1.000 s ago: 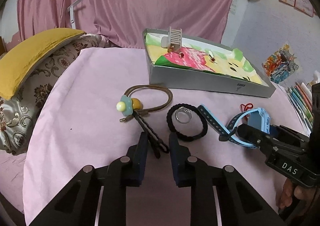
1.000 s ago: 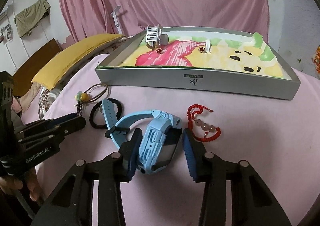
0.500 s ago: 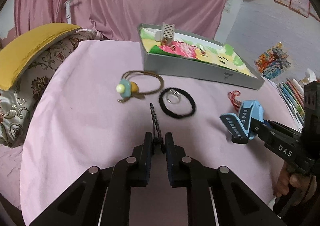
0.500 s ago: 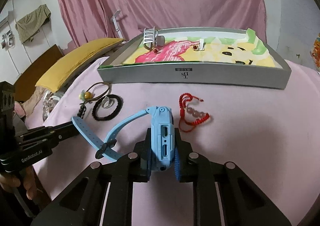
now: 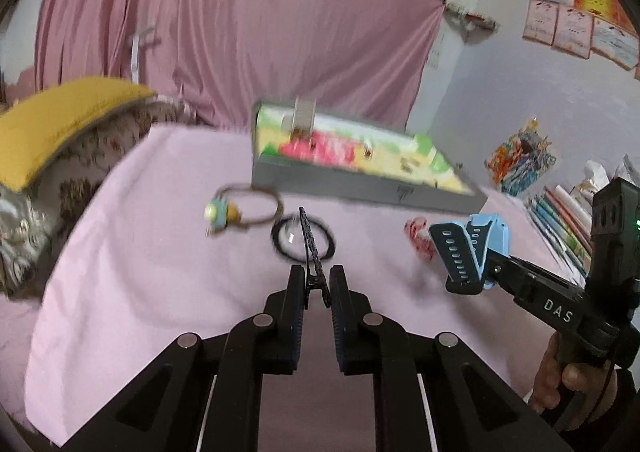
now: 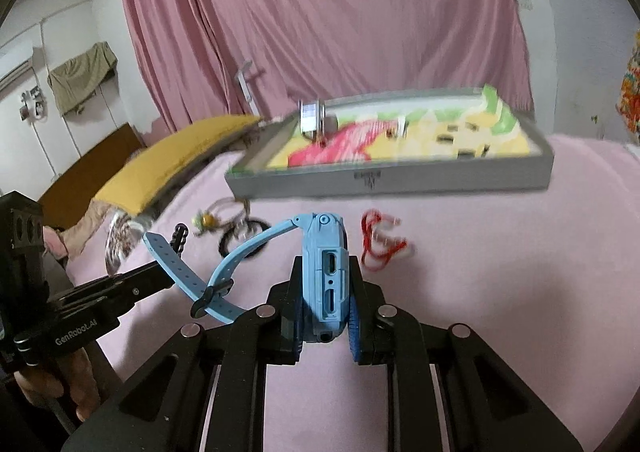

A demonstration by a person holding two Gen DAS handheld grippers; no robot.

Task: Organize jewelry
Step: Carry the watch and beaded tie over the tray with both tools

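Note:
My left gripper (image 5: 318,282) is shut on a thin black hair clip (image 5: 310,248) and holds it up above the pink cloth. My right gripper (image 6: 324,280) is shut on a blue smartwatch (image 6: 324,268), lifted off the cloth with its strap (image 6: 188,276) hanging left; the watch also shows in the left wrist view (image 5: 476,248). The grey box (image 6: 400,179) with a colourful lining stands ahead, a comb-like clip (image 6: 310,119) inside it. On the cloth lie a brown hair tie with a charm (image 5: 240,207), a black hair tie (image 5: 302,242) with a ring, and a red bead bracelet (image 6: 380,244).
A yellow cushion (image 5: 52,123) on a patterned pillow lies at the left. A pink curtain (image 5: 240,31) hangs behind the box. Coloured pencils and papers (image 5: 560,219) lie at the right edge of the cloth.
Both grippers closed on their items, the left on the black clip and the right on the watch, and lifted them off the cloth. Both views are now higher and blurred by motion.

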